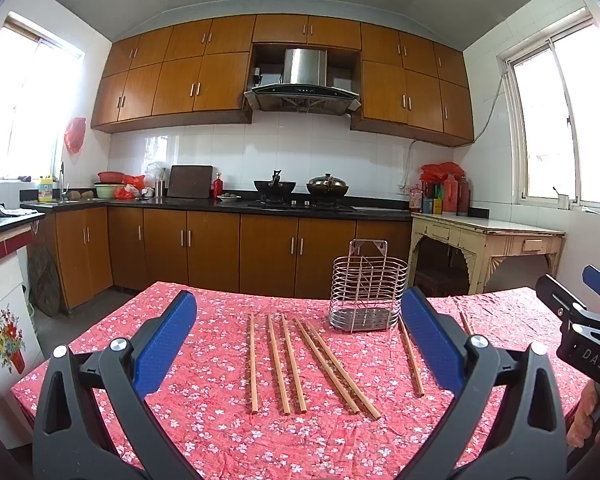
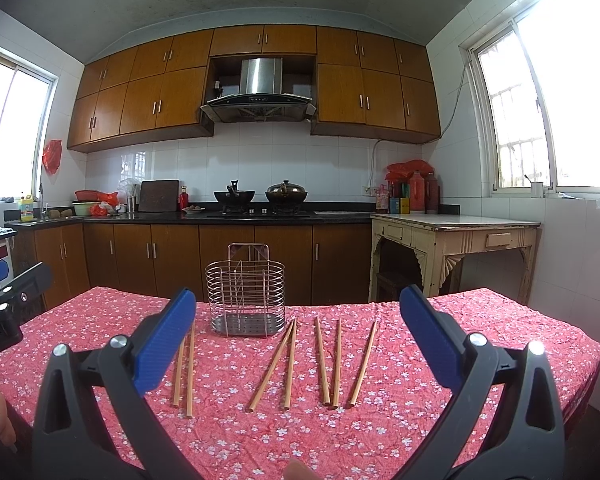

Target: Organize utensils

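Observation:
Several wooden chopsticks (image 1: 293,363) lie side by side on the red floral tablecloth (image 1: 220,432); they also show in the right wrist view (image 2: 290,364). A metal wire utensil holder (image 1: 367,295) stands upright and looks empty at the far side of the table, also in the right wrist view (image 2: 245,296). My left gripper (image 1: 298,312) is open and empty, hovering above the near chopsticks. My right gripper (image 2: 298,310) is open and empty, hovering above the chopsticks in front of the holder. The right gripper shows at the right edge of the left wrist view (image 1: 588,320).
The table's far edge (image 2: 340,302) faces a kitchen with brown cabinets (image 2: 228,260), a stove with two woks (image 2: 260,196) and a cream side table (image 2: 456,240) on the right. A tiled counter (image 1: 4,248) stands at the left.

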`<state>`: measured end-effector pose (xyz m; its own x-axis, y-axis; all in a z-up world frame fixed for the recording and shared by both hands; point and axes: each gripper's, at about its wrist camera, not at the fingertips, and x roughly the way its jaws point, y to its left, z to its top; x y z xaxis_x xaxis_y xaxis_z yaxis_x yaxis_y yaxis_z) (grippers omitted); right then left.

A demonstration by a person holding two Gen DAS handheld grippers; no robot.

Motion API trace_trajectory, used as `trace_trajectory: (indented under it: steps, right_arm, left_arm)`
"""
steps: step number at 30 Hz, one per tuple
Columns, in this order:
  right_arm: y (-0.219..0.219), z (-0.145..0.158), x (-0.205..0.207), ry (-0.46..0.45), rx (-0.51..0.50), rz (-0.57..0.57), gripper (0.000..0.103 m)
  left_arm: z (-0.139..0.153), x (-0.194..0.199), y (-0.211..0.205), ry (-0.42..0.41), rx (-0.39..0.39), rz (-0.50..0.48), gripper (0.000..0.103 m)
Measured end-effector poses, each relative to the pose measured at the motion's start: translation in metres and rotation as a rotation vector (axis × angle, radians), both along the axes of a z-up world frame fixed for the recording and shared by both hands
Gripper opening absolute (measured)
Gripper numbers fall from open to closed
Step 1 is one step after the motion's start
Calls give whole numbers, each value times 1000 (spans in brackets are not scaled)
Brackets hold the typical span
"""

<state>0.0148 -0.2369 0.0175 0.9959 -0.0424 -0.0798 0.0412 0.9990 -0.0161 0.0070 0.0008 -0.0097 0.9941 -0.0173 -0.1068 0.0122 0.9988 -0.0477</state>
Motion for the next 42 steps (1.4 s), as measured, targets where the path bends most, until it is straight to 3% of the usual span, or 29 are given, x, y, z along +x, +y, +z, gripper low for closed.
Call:
trace_trajectory:
  steps: [13, 16, 20, 23, 27, 30, 34, 42]
  right_arm:
    - [-16, -11, 11, 38, 18, -23, 99]
    - [-35, -20, 29, 116, 63, -62, 99]
    - [-69, -45, 67, 294, 134, -142, 99]
    - [-90, -73, 101, 456, 175, -178, 84]
    - [-105, -102, 130, 607, 258, -169, 59]
    - [-102, -111, 146, 663, 269, -167, 48]
    - [-93, -122, 167, 717, 257, -166, 35]
    - [-85, -140, 186, 767, 225, -193, 21]
  left_arm:
    - [-2, 6, 6, 23, -27, -2, 101]
    - [-7, 14, 14, 57, -41, 17, 101]
    - [-17, 31, 29, 137, -58, 69, 101]
    - [-27, 48, 40, 215, -68, 117, 101]
    - [-45, 65, 55, 309, -96, 158, 101]
    - [-53, 70, 61, 342, -118, 157, 101]
    - [-56, 78, 58, 369, -91, 167, 100]
    - [-72, 94, 61, 449, -92, 154, 81]
